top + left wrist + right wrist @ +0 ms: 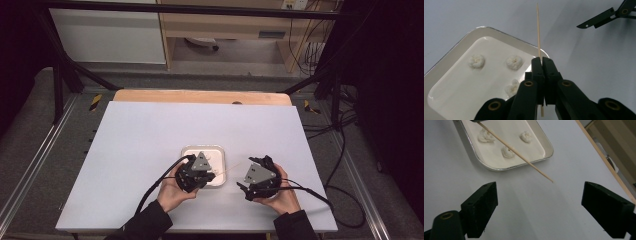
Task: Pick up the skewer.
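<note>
skewer clamped in left gripper, right gripper open beside the tray

risk: the thin wooden skewer (538, 32) may snap or pivot in the grip if its free tip strikes the white tabletop (140, 140) or the rim of the shallow white rectangular tray (446, 60), and the three small white dough-like lumps (514, 62) could skid instead of being pierced. left gripper (541, 60) fingers are closed tight on the skewer above the tray's near corner; right gripper (539, 202) fingers stand wide apart, holding nothing, well clear of the skewer tip.

Thin wooden skewer (538, 30) clamped, pointing off tray (454, 45).
</note>
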Demonstrator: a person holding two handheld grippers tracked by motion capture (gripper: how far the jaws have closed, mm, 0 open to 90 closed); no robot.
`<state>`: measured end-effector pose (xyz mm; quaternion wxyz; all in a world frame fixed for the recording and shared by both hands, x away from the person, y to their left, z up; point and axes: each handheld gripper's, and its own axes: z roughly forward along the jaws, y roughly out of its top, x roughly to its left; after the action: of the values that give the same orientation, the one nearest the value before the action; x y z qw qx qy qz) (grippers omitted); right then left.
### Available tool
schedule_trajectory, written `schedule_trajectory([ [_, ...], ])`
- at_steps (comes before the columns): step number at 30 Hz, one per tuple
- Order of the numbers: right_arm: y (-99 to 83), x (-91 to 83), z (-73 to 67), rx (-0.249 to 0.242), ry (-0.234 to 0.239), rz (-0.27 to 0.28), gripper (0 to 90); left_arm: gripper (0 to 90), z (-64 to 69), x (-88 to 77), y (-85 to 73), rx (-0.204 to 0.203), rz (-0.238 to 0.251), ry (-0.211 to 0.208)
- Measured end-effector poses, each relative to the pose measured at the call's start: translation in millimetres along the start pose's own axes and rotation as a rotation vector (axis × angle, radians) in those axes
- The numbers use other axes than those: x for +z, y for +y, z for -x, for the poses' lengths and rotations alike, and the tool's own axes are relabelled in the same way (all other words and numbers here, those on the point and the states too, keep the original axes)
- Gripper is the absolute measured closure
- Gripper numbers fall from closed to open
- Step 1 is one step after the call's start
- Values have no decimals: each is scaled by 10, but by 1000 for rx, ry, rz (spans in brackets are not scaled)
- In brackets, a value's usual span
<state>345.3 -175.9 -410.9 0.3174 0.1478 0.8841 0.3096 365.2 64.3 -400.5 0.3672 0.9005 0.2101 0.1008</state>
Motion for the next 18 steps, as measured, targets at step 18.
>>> schedule_trajectory([
  [18, 65, 102, -83, -320, 45, -36, 435, 886, 111, 125, 213, 75, -60, -15],
])
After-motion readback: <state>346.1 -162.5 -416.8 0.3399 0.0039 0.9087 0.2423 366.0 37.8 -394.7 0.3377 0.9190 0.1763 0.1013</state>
